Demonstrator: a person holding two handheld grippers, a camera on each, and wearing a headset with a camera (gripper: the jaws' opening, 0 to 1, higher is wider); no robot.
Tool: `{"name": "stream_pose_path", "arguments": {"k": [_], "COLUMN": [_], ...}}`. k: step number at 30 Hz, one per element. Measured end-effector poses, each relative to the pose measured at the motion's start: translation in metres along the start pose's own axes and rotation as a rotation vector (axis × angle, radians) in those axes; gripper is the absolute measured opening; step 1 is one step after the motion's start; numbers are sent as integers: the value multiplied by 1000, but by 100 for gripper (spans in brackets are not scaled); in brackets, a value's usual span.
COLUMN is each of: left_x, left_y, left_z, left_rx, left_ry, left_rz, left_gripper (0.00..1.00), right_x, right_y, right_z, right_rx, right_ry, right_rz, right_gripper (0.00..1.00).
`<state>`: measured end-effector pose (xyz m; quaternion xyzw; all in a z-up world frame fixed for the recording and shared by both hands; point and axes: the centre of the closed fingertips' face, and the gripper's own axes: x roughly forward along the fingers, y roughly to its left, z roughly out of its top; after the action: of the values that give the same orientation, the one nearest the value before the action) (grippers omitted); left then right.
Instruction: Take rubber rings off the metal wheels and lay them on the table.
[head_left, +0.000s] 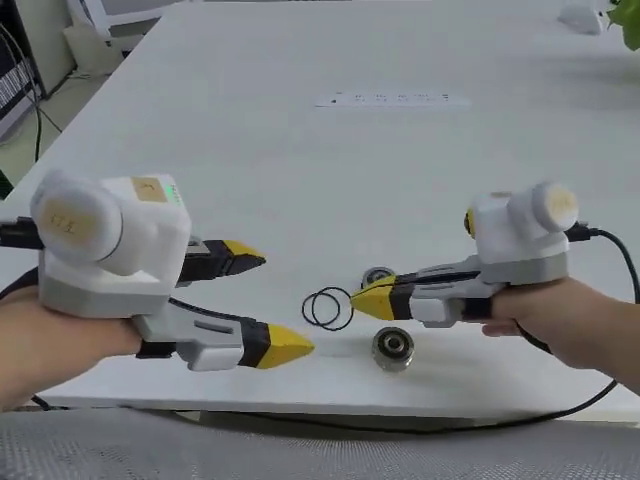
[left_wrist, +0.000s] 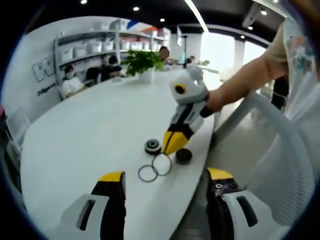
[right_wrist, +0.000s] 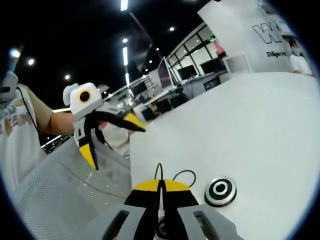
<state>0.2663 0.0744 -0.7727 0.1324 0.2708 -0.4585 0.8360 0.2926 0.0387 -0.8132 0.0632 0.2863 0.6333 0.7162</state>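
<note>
Rubber rings (head_left: 328, 308) on table (head_left: 300, 150); R gripper (head_left: 358, 299) pinches one.

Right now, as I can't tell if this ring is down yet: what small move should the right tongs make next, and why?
Probably open the right tongs and release. They look shut on the edge of a rubber ring that already lies on the table, overlapping a second ring; lifting away while shut would likely drag it.
</note>
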Motion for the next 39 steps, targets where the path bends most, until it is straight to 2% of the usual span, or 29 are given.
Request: {"name": "stream_pose_path", "arguments": {"k": [8,18,30,39], "left_x": [-5,-9,-7,-8], "left_y": [4,8,6,7], "left_z": [-3,-6,-6,-9], "left_rx": [-9,-20,-10,-9], "left_ry": [-2,-2,3,12], "left_rz": [17,33,31,31], "left_gripper": [66,66,65,65], "right_x": [10,15,18,18], "right_y": [-2,-14,-23,-25], "right_z": [-9,-22,-29,-30], "right_rx": [-6,2,4,-23], "right_ry": [49,110,150,158], "right_rz": [3,-36,-95,-109], "right_gripper": [0,0,0,1]}}
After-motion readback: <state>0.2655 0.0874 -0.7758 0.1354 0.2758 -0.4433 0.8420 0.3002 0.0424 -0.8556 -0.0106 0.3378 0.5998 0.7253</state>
